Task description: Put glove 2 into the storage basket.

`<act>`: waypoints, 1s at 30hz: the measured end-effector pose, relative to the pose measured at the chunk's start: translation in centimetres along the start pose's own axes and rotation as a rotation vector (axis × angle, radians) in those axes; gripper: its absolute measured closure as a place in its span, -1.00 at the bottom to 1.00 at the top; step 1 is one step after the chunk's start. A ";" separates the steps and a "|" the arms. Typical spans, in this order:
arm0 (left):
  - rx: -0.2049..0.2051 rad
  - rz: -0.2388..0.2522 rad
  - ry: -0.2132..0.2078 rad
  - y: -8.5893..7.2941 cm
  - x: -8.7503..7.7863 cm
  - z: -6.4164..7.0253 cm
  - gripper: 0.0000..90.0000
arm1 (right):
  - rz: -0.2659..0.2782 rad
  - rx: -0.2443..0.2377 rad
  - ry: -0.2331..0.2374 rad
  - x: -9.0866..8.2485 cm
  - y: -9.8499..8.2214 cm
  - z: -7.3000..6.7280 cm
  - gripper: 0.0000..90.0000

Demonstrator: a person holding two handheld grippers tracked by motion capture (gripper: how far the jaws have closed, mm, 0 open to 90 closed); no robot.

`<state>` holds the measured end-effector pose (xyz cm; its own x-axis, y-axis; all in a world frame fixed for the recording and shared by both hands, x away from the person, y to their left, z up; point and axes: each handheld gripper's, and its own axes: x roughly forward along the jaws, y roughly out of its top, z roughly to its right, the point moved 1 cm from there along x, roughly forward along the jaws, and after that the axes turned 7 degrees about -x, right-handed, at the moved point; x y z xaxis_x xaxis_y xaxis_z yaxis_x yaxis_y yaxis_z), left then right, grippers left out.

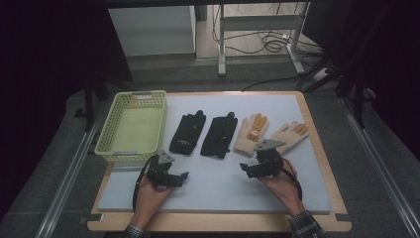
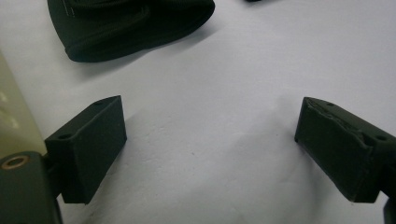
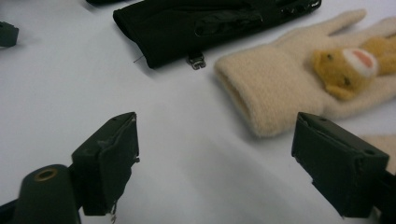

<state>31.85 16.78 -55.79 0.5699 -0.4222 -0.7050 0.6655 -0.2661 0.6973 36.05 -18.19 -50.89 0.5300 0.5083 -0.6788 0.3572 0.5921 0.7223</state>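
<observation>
Four gloves lie in a row on the pale mat [image 1: 218, 191]: two black gloves [image 1: 188, 131] [image 1: 219, 136], a cream glove with an orange bear patch [image 1: 251, 133], and a plain cream glove [image 1: 289, 134]. My left gripper [image 1: 176, 177] rests low on the mat in front of the left black glove [image 2: 130, 28]; it is open [image 2: 210, 121] with only bare mat between the jaws. My right gripper [image 1: 250, 169] hovers just short of the bear glove [image 3: 275, 84] and the second black glove [image 3: 210, 23]. It is open [image 3: 215, 130] and holds nothing.
A pale yellow perforated basket [image 1: 140, 93] stands at the table's left, close beside my left gripper; its wall [image 2: 9, 116] edges the left gripper view. The mat sits on a wooden tabletop [image 1: 317, 124]. Beyond the far edge are a desk frame and loose cables [image 1: 267, 42].
</observation>
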 end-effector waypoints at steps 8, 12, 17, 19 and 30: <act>-0.001 0.000 0.000 0.0 0.0 0.0 -0.80 | -0.002 -0.012 0.035 1.9 1.8 0.0 -0.56; 0.000 0.000 0.000 0.0 0.0 0.0 -0.80 | 0.001 -0.022 0.039 3.2 3.1 0.1 -0.50; -0.001 0.000 0.000 0.0 0.0 0.0 -0.80 | 0.005 -0.022 0.045 4.7 4.6 0.1 -0.40; -0.001 0.000 0.000 0.0 0.0 0.0 -0.81 | -0.003 -0.032 0.039 5.3 5.0 0.1 -0.33; -0.001 0.000 -0.001 0.0 0.0 0.0 -0.81 | -0.007 -0.018 0.025 8.7 7.5 1.3 0.02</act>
<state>31.85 16.79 -55.79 0.5693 -0.4228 -0.7051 0.6662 -0.2654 0.6970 44.35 -10.18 -51.20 0.5082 0.5189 -0.6874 0.3475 0.6067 0.7149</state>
